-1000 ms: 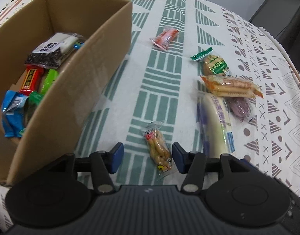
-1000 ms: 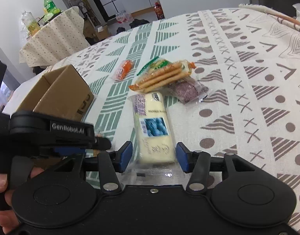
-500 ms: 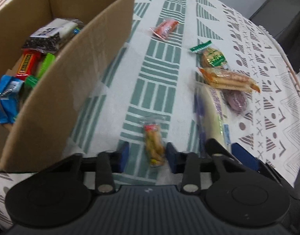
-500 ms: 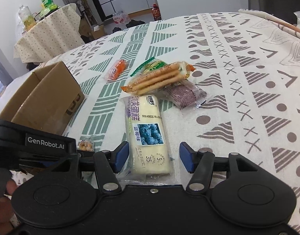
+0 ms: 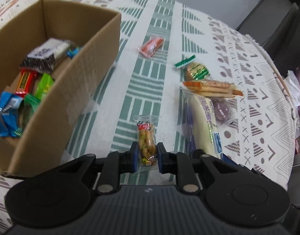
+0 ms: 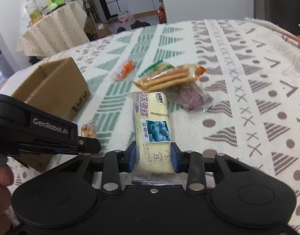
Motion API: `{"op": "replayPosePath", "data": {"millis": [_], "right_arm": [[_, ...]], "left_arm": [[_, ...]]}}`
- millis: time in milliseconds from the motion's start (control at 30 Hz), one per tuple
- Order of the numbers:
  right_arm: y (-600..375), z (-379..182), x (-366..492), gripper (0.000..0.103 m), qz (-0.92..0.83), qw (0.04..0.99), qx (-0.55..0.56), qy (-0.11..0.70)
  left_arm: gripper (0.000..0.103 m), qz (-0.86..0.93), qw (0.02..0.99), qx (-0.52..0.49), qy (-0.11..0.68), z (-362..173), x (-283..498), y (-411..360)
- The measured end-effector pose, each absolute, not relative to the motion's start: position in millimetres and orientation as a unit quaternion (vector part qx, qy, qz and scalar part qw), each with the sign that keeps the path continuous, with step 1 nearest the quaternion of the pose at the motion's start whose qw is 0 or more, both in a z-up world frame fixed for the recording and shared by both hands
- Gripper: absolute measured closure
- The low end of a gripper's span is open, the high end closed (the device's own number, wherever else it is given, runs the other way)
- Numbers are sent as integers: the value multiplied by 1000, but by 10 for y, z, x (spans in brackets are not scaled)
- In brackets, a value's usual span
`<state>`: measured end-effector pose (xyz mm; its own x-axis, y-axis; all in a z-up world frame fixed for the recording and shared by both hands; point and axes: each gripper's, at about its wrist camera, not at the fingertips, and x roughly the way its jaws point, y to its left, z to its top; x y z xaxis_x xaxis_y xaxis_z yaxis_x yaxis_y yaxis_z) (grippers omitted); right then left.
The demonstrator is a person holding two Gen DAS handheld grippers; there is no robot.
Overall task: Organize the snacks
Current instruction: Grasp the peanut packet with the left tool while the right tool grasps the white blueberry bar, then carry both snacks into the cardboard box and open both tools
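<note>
My left gripper [image 5: 147, 156] is shut on a small clear pack of brown twisted snacks [image 5: 146, 137] lying on the tablecloth. My right gripper [image 6: 152, 157] is shut on the near end of a long white blueberry cake pack [image 6: 151, 125], which also shows in the left wrist view [image 5: 204, 121]. The open cardboard box [image 5: 75, 86] stands at the left and holds several wrapped snacks. Loose on the cloth are an orange pack [image 5: 151, 46], a green-topped pack [image 5: 195, 70], a cracker pack [image 5: 212, 88] and a purple pack [image 5: 222, 107].
The patterned tablecloth [image 5: 148, 90] covers a round table whose edge falls away at the right. The left gripper's body [image 6: 38, 133] sits just left of my right gripper. A second covered table with bottles [image 6: 52, 27] stands far behind.
Both grippers have closed: the left on the twisted snack pack, the right on the blueberry cake pack. The left gripper moved forward over its pack.
</note>
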<state>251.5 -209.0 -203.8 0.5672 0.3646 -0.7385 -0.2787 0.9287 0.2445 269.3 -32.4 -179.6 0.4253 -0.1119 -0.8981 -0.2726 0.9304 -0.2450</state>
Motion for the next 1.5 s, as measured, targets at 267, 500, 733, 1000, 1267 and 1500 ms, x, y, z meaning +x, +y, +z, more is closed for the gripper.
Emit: {"op": "replayPosePath", "data": {"millis": [267, 500, 733, 1000, 1267, 1500], "right_arm": [[-2114, -1799, 2402, 69, 166, 888, 98, 416], [-2073, -1578, 2314, 69, 163, 896, 112, 398], [-2006, -1365, 2269, 69, 162, 902, 120, 381], [-1877, -1100, 2255, 69, 161, 910, 123, 361], [-1680, -933, 2303, 69, 167, 914, 121, 350], [-1433, -871, 2343, 69, 182, 911, 122, 349]], "left_arm": [[85, 28, 852, -179, 490, -1487, 2582, -250], [85, 23, 862, -198, 467, -1308, 2448, -84], [85, 35, 877, -209, 432, -1065, 2371, 115], [84, 59, 889, -206, 406, -874, 2366, 348], [85, 69, 889, -230, 390, -757, 2379, 678], [84, 80, 883, -258, 385, -738, 2389, 974]]}}
